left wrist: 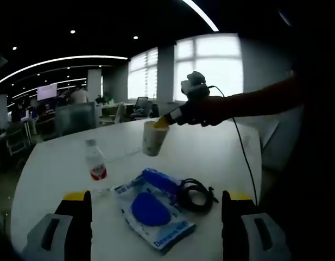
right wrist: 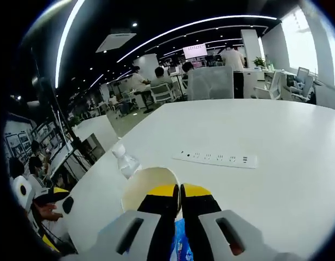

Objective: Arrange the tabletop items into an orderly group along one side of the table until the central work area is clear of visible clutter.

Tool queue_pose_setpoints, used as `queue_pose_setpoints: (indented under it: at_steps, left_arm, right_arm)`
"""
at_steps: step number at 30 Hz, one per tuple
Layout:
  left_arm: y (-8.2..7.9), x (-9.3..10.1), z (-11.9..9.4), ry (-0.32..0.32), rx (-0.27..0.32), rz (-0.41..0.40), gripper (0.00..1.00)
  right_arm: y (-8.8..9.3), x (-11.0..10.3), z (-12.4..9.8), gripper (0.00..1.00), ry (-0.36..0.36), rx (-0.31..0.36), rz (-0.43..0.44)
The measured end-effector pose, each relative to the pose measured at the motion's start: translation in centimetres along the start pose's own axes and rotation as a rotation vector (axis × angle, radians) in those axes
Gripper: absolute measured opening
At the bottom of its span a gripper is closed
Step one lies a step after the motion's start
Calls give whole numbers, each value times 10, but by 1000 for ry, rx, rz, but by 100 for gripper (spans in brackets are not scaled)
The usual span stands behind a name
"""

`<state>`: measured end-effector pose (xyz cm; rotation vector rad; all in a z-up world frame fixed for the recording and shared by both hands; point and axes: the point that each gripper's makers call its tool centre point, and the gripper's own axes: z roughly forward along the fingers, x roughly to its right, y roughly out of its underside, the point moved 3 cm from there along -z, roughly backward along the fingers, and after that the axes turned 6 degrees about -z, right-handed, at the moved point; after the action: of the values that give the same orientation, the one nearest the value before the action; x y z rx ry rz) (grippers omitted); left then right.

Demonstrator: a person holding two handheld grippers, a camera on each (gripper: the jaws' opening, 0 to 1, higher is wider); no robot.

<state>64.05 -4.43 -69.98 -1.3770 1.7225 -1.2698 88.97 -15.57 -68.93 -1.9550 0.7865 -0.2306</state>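
Left gripper (left wrist: 156, 217) jaws spread wide at frame bottom, blue packet (left wrist: 152, 211) and black cable (left wrist: 196, 194) between them, bottle (left wrist: 95, 165) left of centre, then right gripper (right wrist: 176, 202) pinching the paper cup (left wrist: 155, 137) rim mid-frame above the white table (left wrist: 210, 152).

White lettering is running along the edge of the blue-and-clear packet (left wrist: 152, 212) lying on the surface (left wrist: 210, 152), but it is too blurred to read. The bottle's red label (left wrist: 98, 173) is showing no legible words.
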Motion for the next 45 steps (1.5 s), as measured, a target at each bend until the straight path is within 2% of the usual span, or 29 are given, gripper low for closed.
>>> queue_pose_setpoints:
  at_steps: [10, 19, 26, 34, 45]
  left_arm:
    - [3, -5, 0, -12, -8, 5, 98]
    - [3, -8, 1, -22, -14, 10, 97]
    - [0, -7, 3, -16, -11, 11, 96]
    - [-1, -13, 11, -1, -22, 19, 96]
    - [0, -15, 22, 12, -36, 16, 95]
  right_arm:
    - [-6, -12, 25, 0, -22, -17, 0]
    - [-9, -13, 44, 0, -25, -20, 29]
    - [-3, -18, 63, 0, -39, -50, 19]
    - [4, -26, 88, 0, -58, -70, 7]
    - [24, -38, 103, 0, -73, -122, -5]
